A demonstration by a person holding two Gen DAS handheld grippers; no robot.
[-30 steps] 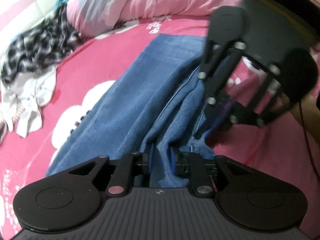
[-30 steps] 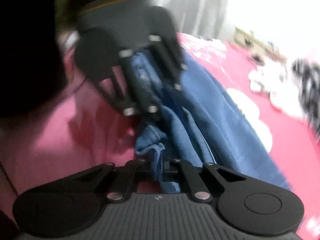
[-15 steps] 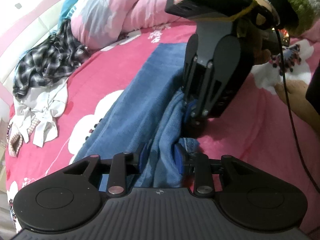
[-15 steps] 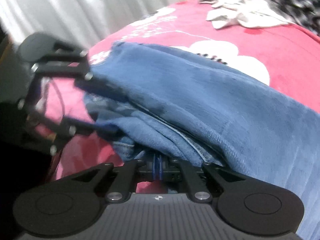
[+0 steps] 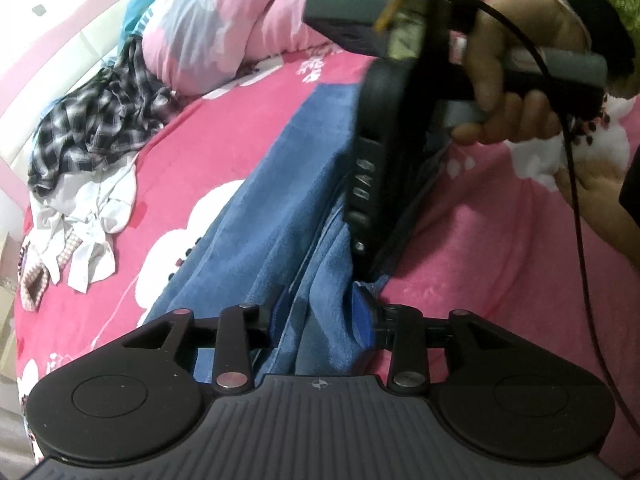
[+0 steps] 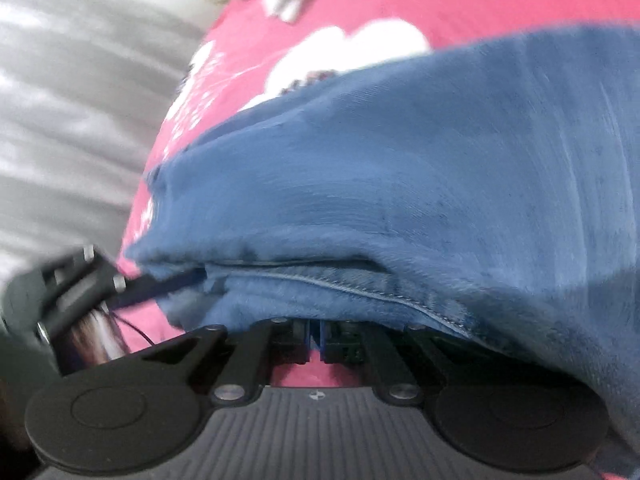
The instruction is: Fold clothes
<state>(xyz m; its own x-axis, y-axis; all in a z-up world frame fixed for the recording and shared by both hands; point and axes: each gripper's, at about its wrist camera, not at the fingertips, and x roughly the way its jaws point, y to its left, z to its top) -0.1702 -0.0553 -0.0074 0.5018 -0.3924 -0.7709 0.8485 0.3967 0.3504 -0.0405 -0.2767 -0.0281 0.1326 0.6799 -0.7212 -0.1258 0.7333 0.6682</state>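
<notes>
A: How is the left gripper [image 5: 320, 312] set?
B: Its jaws are opening, with the blue jeans [image 5: 280, 208] between them on the bed [image 5: 208, 152].
A: And the right gripper [image 6: 316, 334]?
B: Pressed together on the jeans' edge.

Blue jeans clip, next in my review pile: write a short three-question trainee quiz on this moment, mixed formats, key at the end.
1. True or false: the blue jeans lie on a green bedspread.
2. Multiple choice: beside the white garment lies a (A) checked shirt, (B) yellow towel, (C) red hat.
3. Fill in: the right gripper is ____ on the jeans' edge, while the left gripper has fabric between opening jaws.

Key: 1 false, the bedspread is pink. 2 A, checked shirt. 3 shut.
</notes>
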